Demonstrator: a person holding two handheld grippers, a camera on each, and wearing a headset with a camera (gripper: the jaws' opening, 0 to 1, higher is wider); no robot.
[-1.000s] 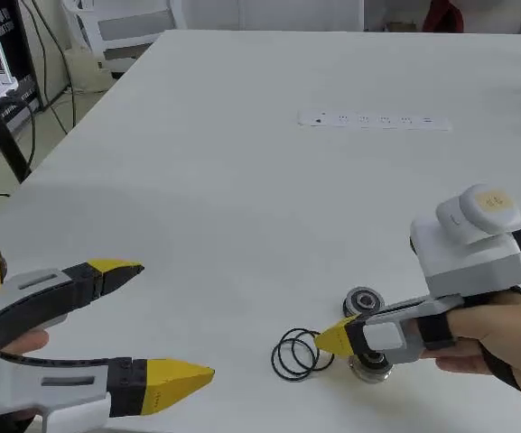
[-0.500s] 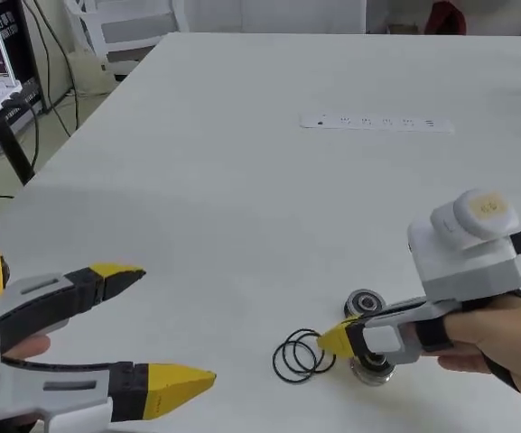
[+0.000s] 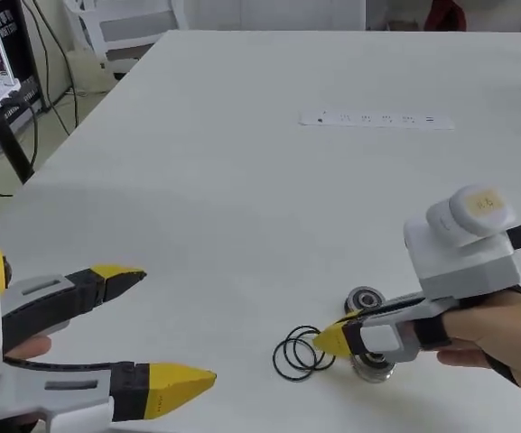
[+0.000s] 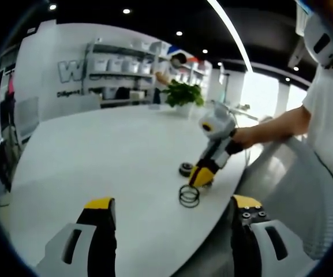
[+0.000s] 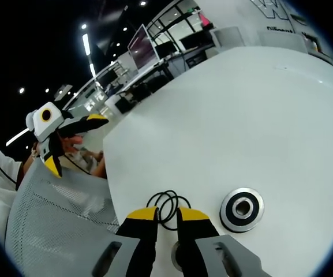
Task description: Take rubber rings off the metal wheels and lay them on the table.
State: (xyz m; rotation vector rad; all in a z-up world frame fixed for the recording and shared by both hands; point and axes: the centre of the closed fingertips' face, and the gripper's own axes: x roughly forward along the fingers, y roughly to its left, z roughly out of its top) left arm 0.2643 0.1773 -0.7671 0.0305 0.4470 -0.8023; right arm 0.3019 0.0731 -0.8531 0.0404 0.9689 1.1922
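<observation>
Barely any shift. Right tongs (image 5: 167, 216) nearly closed at rubber rings (image 3: 301, 354), lower centre; whether pinching one, can't tell. Left tongs (image 3: 174, 325) splayed. Rings seem laid on worktop (image 3: 242, 180).

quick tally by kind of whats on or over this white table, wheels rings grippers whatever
round metal wheels: 2
pile of thin black rubber rings: 1 (the rings overlap, so their number is unclear)
flat white power strip: 1
left hand-held gripper and right hand-held gripper: 2
total: 6
</observation>
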